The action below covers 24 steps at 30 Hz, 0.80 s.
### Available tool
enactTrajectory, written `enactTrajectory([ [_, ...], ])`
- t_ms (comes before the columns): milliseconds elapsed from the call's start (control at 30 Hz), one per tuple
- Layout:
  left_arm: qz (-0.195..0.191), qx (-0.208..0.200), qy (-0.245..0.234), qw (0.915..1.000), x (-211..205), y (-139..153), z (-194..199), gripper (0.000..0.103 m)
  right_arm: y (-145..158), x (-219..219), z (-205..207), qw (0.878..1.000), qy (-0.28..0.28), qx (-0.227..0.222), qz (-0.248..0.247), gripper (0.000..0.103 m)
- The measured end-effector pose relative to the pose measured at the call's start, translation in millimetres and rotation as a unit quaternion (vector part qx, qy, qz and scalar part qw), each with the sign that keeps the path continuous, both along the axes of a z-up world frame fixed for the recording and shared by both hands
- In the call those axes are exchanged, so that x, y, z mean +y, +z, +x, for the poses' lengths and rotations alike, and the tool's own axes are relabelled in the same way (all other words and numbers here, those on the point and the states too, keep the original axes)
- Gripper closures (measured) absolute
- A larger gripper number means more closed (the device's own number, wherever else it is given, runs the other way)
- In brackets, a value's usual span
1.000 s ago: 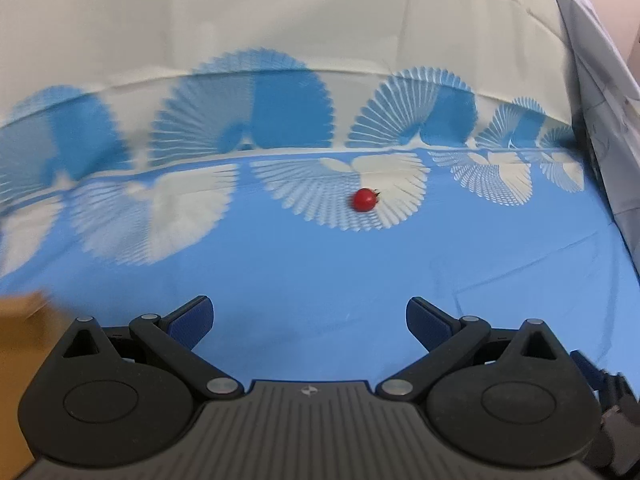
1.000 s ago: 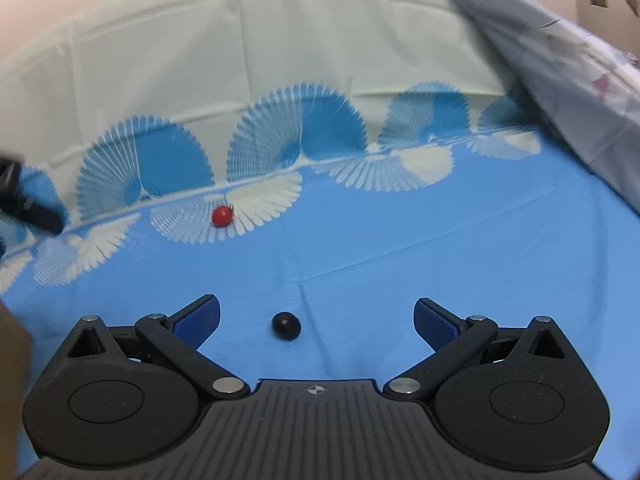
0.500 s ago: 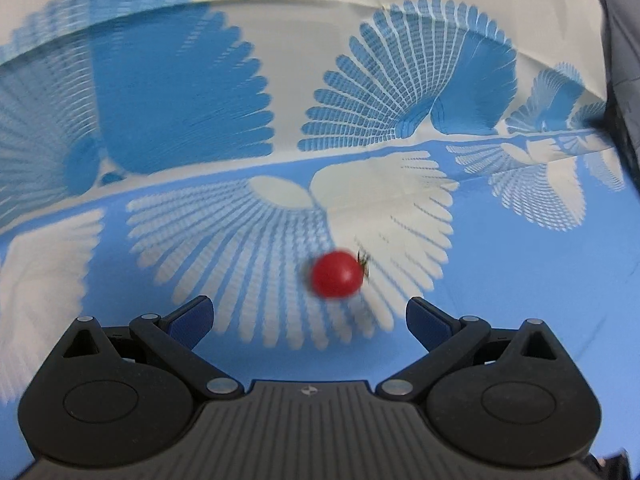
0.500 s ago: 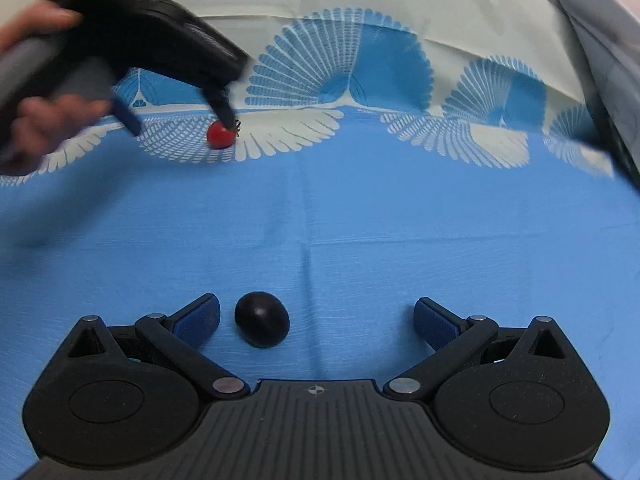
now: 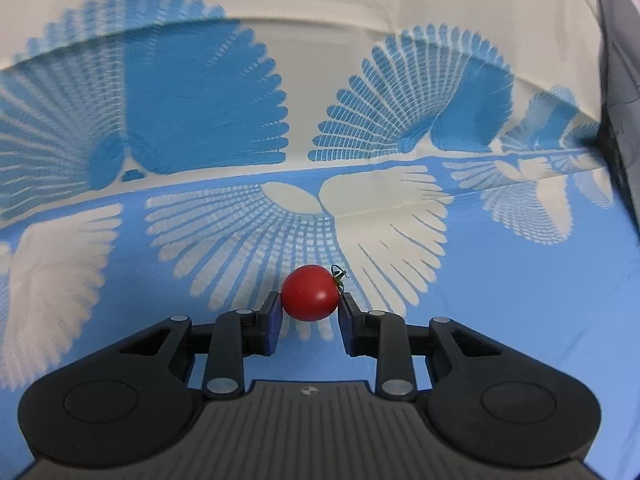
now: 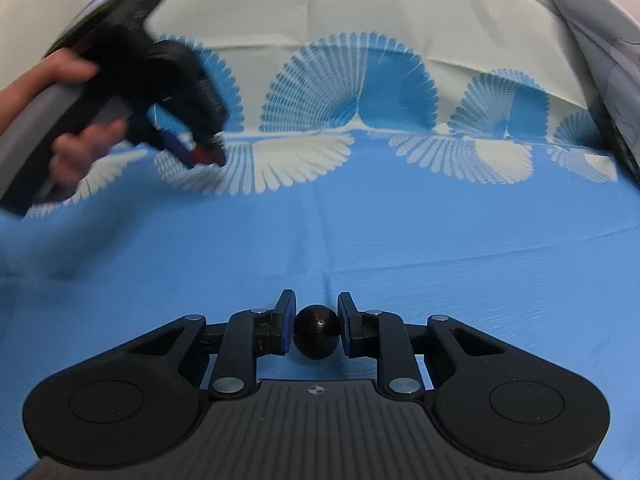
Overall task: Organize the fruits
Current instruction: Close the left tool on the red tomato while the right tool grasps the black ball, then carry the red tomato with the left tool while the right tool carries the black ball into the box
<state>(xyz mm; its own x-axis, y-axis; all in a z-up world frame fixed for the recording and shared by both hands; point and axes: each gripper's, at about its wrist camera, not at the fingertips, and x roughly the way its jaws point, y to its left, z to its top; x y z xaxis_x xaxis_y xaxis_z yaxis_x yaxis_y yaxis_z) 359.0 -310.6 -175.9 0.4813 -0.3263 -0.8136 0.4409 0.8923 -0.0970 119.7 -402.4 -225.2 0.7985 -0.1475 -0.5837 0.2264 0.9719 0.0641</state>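
A red cherry tomato [image 5: 309, 298] with a small green stem sits on the blue and white cloth between the fingers of my left gripper [image 5: 309, 307], which is shut on it. A small dark round fruit [image 6: 317, 337] sits between the fingers of my right gripper [image 6: 317, 318], which is shut on it. In the right wrist view the left gripper [image 6: 202, 152] shows at the upper left, blurred, held by a hand, with the red tomato [image 6: 201, 155] at its tips.
A blue tablecloth [image 6: 440, 248] with white and blue fan patterns covers the table. A grey fabric [image 6: 592, 40] hangs at the right edge. The person's hand [image 6: 60, 120] holds the left gripper at the far left.
Both grippers went from wide open to shut. The left closed on the red tomato after moving up to it. The right closed on the dark fruit.
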Motion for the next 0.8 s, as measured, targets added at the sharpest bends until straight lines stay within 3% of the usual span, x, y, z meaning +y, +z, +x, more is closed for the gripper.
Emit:
enactTrajectory([
  [333, 0.015, -0.03, 0.006, 0.9994, 65, 83, -121, 0.069, 76, -3, -72, 0.998, -0.006, -0.036, 0.044, 0.079],
  [533, 0.012, -0.042, 0.019, 0.9989, 122, 127, -214, 0.069, 130, 32, -123, 0.996, 0.008, -0.064, 0.061, 0.079],
  [800, 0.022, -0.049, 0.078, 0.9955, 206, 167, -309, 0.069, 186, 89, -195, 0.992, 0.052, -0.09, 0.07, 0.079],
])
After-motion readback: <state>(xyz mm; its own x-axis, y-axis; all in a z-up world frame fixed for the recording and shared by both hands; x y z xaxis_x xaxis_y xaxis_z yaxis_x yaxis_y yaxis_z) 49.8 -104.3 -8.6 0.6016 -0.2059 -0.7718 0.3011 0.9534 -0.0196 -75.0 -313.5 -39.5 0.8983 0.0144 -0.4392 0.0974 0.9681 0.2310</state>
